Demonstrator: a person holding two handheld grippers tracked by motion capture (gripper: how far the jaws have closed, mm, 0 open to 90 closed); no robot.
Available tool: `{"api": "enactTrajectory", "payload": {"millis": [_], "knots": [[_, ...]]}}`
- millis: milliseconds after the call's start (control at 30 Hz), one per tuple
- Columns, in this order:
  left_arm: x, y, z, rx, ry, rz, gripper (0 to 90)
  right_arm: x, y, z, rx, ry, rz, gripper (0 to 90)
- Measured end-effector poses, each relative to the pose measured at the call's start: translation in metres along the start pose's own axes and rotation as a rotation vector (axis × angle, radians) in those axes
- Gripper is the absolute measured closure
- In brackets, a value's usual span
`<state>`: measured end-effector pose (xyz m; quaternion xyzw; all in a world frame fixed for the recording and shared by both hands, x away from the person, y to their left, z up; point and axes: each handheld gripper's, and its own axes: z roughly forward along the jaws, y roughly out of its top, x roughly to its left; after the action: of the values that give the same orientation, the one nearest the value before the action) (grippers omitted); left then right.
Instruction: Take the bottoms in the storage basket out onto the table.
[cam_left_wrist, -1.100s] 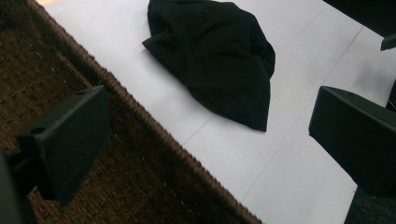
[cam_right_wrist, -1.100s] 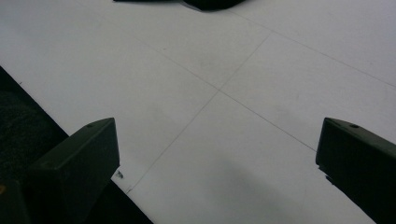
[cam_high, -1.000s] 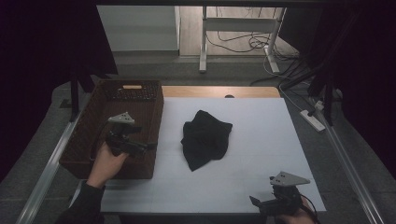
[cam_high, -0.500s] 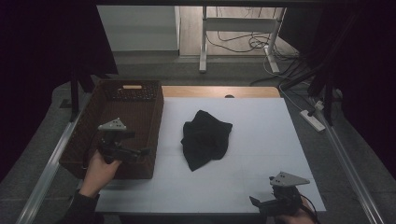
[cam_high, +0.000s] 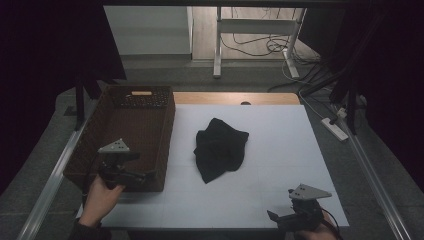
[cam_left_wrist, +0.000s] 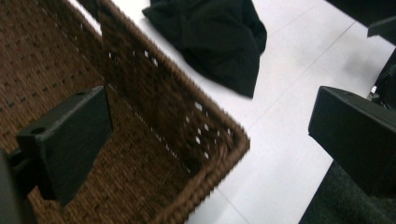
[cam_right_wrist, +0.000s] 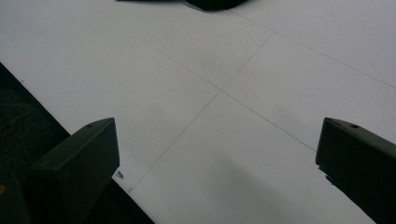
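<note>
1. High view: a black cloth (cam_high: 220, 149) lies crumpled near the middle of the white table (cam_high: 280, 130), just to the right of a brown wicker basket (cam_high: 131, 135) that sits at the table's left edge. Nothing touches the cloth. The left gripper (cam_high: 131, 176) is held over the basket's near right corner, pointing right toward the cloth. That looks like a staging position, from which it could swing out over the basket wall. The right gripper (cam_high: 280, 219) sits low at the near right corner of the table, well apart from the cloth, probably parked to keep the middle free.

2. Left gripper view: the jaws stand wide apart with nothing between them. One is over the woven basket floor (cam_left_wrist: 56, 56), the other out past the basket's rim (cam_left_wrist: 219, 158), so the tool straddles the corner. The cloth (cam_left_wrist: 210, 37) lies beyond on the white surface, ahead of the opening. This fits a reach toward it.

3. Right gripper view: these jaws are also spread wide and empty, above bare table (cam_right_wrist: 224, 93) with its faint seam lines. A dark edge of the cloth (cam_right_wrist: 215, 3) shows at the top, far ahead. The tool aims roughly at the cloth but is too distant to act on it yet.
</note>
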<state>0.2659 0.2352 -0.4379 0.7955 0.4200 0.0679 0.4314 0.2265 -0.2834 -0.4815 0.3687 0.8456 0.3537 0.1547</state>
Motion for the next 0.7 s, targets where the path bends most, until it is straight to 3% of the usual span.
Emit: {"api": "enactTrajectory", "payload": {"millis": [700], "knots": [[-0.014,-0.033,-0.029,-0.032,0.04,-0.026,0.4,0.0,0.0,0.0,0.006,-0.004,0.001,0.0]]}}
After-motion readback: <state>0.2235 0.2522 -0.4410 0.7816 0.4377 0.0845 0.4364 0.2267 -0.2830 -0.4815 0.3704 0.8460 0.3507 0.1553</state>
